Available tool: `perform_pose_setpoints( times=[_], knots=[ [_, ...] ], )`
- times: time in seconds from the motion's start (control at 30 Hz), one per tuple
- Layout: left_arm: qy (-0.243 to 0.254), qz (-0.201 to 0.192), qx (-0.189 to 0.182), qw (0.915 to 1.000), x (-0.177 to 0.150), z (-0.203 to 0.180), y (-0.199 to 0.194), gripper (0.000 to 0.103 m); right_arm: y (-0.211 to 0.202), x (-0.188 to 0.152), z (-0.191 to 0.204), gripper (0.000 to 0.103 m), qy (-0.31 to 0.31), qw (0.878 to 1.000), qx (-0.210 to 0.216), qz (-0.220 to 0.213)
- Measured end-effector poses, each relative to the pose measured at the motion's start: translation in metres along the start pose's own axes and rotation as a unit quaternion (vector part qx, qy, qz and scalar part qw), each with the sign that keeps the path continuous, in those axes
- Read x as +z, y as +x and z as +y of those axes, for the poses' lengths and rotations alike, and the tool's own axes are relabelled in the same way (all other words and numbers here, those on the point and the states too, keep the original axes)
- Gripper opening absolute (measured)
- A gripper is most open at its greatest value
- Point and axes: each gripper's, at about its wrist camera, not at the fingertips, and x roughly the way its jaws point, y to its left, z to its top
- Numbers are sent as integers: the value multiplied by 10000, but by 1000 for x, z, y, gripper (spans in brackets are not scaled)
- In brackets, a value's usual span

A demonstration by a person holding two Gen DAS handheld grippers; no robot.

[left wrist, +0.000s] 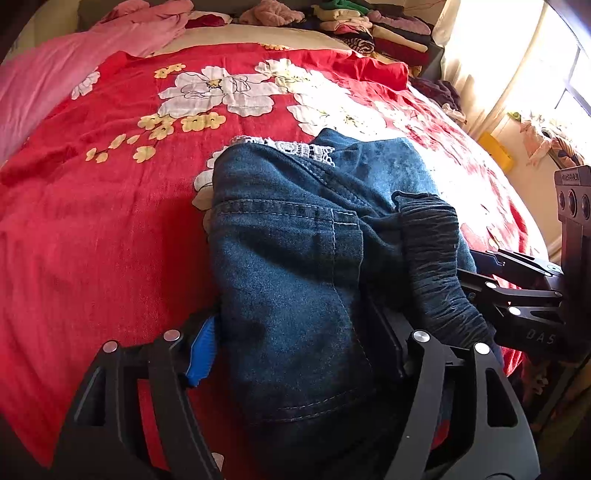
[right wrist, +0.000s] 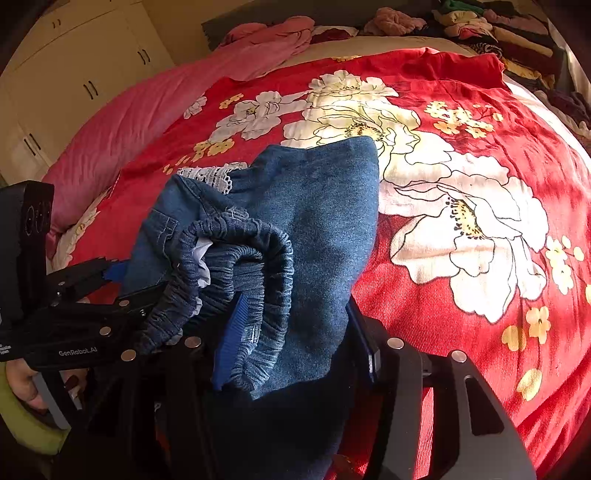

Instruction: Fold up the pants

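The left gripper has its fingers set fairly wide with a thick bundle of blue denim pants filling the gap between them. Its blue ribbed pad lies against the left edge of the cloth, while the opposite finger is mostly buried under the fabric, so the pads appear to press on the bundle from both sides. The right gripper stands a little narrower and also has the pants between its fingers: one blue pad sits inside the gathered elastic waistband, and the other finger presses the outer side of the denim.

Both tools meet at the near end of the pants, side by side, and each shows at the edge of the other's view. A hand grips the handle of the left tool.

The pants lie bunched on a red bedspread printed with white and yellow flowers, their far end reaching up the bed, with a strip of white lace showing at a fold. A pink blanket lies along the left side, a pile of folded clothes sits at the head of the bed, and cream cupboards stand beyond.
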Motion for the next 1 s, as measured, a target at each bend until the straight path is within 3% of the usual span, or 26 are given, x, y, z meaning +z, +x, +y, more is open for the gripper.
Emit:
perform_pose_setpoints(
  times=[0.23, 0.47, 0.67, 1.0],
  knots=[
    [-102, 2, -111, 9999, 0, 1, 3, 61, -1, -4, -1, 51, -4, 10000, 2, -28],
    [-52, -196, -56, 9998, 0, -9, -2, 39, -6, -7, 13, 22, -221, 9995, 77, -209],
    [-18, -275, -44, 9996, 2, -13, -12, 35, -17, -6, 20, 16, -330, 9988, 6, -370],
    [-4, -433, -37, 9991, 2, -21, -30, 31, -36, -5, 32, 15, -425, 9975, -4, -569]
  ],
)
